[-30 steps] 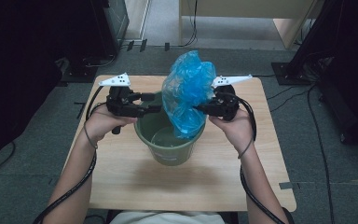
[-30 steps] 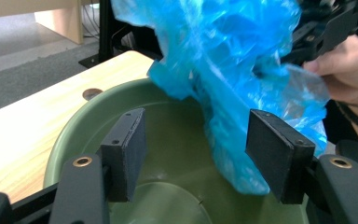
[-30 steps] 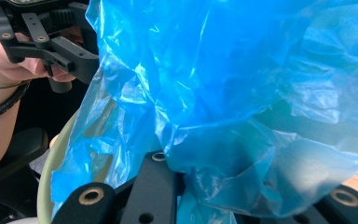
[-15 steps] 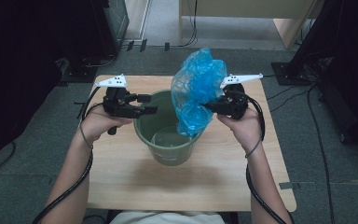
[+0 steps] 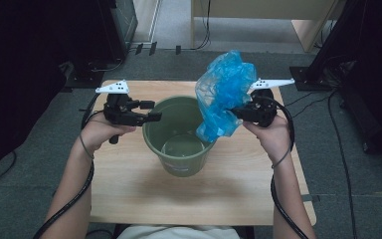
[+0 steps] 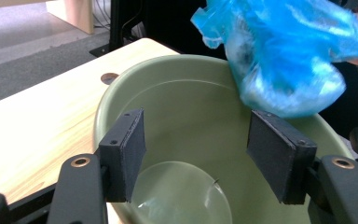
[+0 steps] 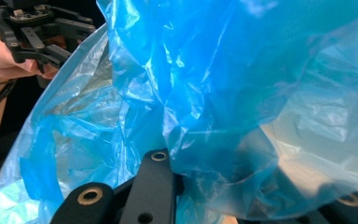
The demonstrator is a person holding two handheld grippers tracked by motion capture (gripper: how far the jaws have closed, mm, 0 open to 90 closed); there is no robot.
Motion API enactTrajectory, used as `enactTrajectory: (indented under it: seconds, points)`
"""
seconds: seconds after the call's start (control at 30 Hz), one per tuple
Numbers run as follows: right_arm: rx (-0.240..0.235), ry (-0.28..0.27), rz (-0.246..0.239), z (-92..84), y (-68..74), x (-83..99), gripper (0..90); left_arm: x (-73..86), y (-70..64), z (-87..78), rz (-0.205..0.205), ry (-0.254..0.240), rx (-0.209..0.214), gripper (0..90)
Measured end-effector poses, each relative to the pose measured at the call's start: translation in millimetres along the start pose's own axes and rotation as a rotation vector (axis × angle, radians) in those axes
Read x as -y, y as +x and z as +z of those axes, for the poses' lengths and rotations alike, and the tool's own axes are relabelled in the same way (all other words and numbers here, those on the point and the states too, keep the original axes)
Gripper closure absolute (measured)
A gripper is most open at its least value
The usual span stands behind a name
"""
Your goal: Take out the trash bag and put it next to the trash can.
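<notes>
My right claw (image 5: 235, 113) pinches the blue plastic bag (image 5: 224, 97) above the green bucket (image 5: 179, 137); my left claw (image 5: 156, 110) gapes empty at its rim. Next: grab the bag's free edge and spread it open.

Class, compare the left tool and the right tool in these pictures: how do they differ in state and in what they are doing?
The left tool stands open with nothing between its pads, while the right tool is shut on the blue plastic bag. The left tool hovers at the left rim of the green bucket; the right tool holds the bag above the bucket's right rim. Both are black, hand-held, and point inward toward the bucket.
</notes>
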State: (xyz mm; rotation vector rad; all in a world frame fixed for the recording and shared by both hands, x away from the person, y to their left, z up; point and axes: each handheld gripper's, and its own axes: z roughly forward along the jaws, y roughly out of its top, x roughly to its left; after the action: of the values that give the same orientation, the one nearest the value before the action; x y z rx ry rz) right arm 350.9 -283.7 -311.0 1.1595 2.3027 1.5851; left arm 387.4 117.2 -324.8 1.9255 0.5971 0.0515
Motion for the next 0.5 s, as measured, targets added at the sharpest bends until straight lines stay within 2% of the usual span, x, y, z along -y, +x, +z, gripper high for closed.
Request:
enactTrajectory:
  seconds: [0.13, 0.33, 0.5]
  points:
    - [0.018, -0.002, 0.007, -7.2, -5.9, 2.9, 82.5, 1.5, 2.6, -3.1, -0.004, -0.004, -0.008, 36.3]
    - [0.02, -0.008, 0.013, -19.4, -14.3, 6.8, 82.3, 3.7, 6.3, -7.6, 0.0, -0.007, -0.025, 35.9]
    - [0.057, -0.012, 0.023, -31.1, -21.0, 10.9, 82.2, 5.6, 8.6, -11.1, 0.001, -0.008, -0.034, 35.6]
